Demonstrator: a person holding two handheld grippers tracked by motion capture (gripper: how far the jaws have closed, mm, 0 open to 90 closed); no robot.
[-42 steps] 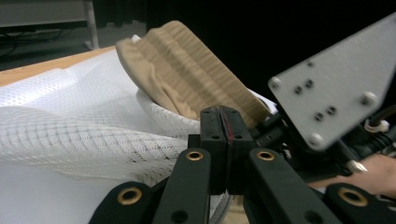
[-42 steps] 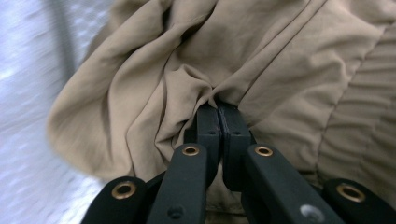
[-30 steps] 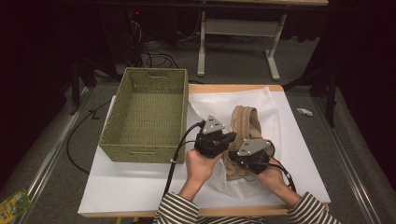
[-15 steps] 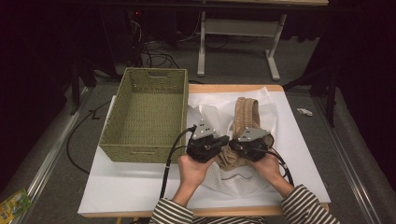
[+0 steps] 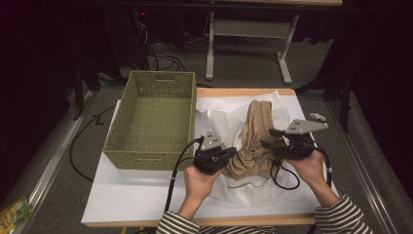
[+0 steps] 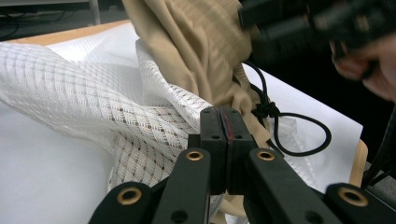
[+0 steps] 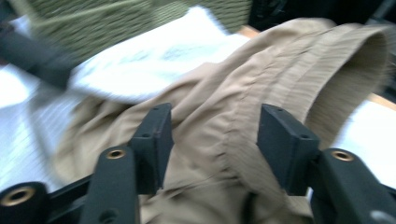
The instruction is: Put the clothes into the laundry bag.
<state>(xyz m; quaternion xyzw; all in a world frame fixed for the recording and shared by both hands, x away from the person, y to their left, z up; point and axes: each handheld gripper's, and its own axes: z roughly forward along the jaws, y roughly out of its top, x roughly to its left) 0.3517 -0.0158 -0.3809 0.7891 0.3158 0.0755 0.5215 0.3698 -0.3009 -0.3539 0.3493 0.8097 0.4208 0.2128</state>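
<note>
Now your right gripper [image 5: 267, 138] has lifted off the tan cloth [image 5: 254, 141] and swung out to its right side; its jaws have just been opening and stand spread with nothing pinched. Your left gripper [image 5: 229, 155] stays low at the cloth's left edge, jaws pressed together on its fabric. The cloth lies bunched right of the basket [image 5: 152, 123], over the white mesh [image 5: 216, 122].
</note>
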